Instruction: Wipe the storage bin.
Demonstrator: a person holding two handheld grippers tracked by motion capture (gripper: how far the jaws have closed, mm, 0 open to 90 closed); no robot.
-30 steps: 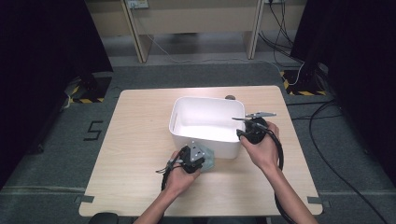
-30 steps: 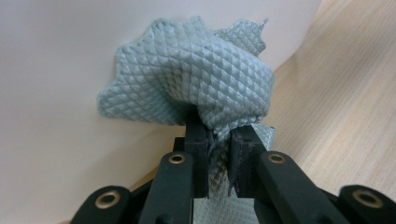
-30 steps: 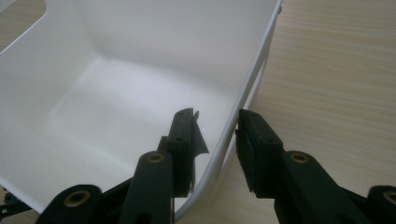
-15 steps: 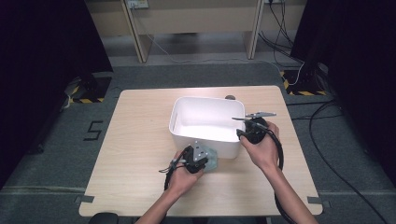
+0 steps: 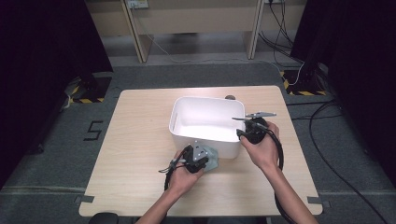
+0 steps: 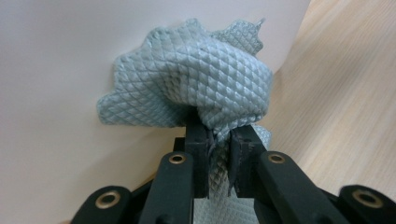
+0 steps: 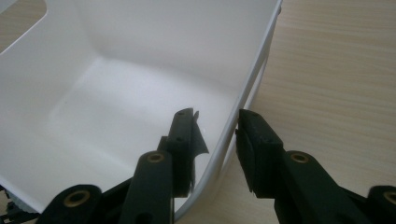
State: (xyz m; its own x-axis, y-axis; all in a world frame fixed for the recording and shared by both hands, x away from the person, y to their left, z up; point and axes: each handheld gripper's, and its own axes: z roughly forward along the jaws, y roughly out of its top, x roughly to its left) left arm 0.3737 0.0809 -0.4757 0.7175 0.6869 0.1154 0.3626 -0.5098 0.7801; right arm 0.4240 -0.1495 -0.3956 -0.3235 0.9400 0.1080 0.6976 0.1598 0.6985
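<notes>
Left gripper view: left tongs (image 6: 218, 135) pinch grey cloth (image 6: 205, 79); right tongs (image 7: 215, 122) straddle tub rim (image 7: 233, 121), ungripped.

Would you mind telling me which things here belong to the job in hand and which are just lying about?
In the job:
- grey-green cloth, pinched in the left gripper against the tub's outer wall
- white tub, its wall between the jaws of the right gripper

Lying about:
- small dark object behind the tub; too small to identify
- wooden table, merely the work surface
</notes>
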